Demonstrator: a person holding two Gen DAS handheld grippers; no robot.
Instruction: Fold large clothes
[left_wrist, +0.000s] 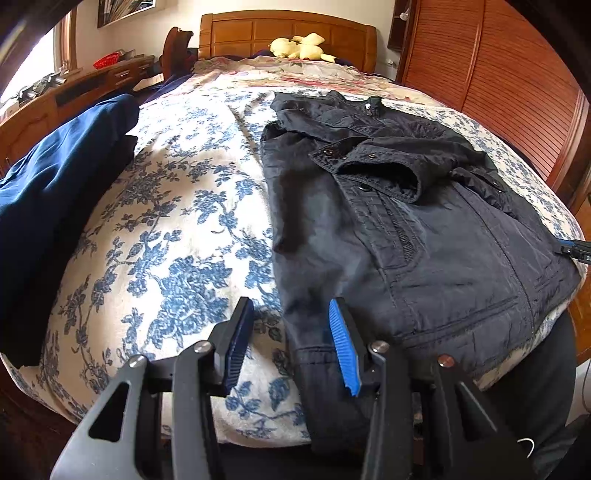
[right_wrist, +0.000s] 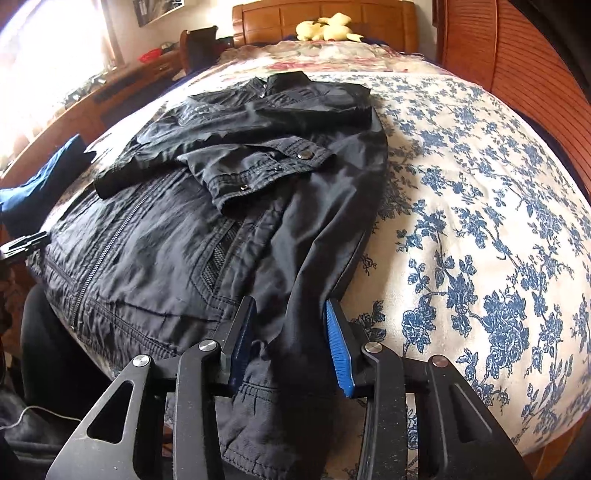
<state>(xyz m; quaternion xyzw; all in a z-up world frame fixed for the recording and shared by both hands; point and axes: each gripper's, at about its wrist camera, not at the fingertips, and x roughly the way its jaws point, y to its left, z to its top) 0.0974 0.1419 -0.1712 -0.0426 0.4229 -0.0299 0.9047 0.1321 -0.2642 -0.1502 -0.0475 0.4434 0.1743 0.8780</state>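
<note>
Dark jacket (left_wrist: 424, 229) lies flat on the bed (left_wrist: 177, 229), front up, hem at the near edge, collar toward the headboard (left_wrist: 288, 35); both sleeves folded across the chest. Left claw (left_wrist: 291, 343) hovers at the hem's left corner, jaws apart, one pad over the floral quilt, the other over fabric, gripping nothing. Right claw (right_wrist: 290, 345) straddles the hem's right corner, cloth between the jaws, pads not pressing it. Blue garment (left_wrist: 55, 206) sits at the bed's left edge. Yellow plush toy (right_wrist: 328, 27) by the headboard.
</note>
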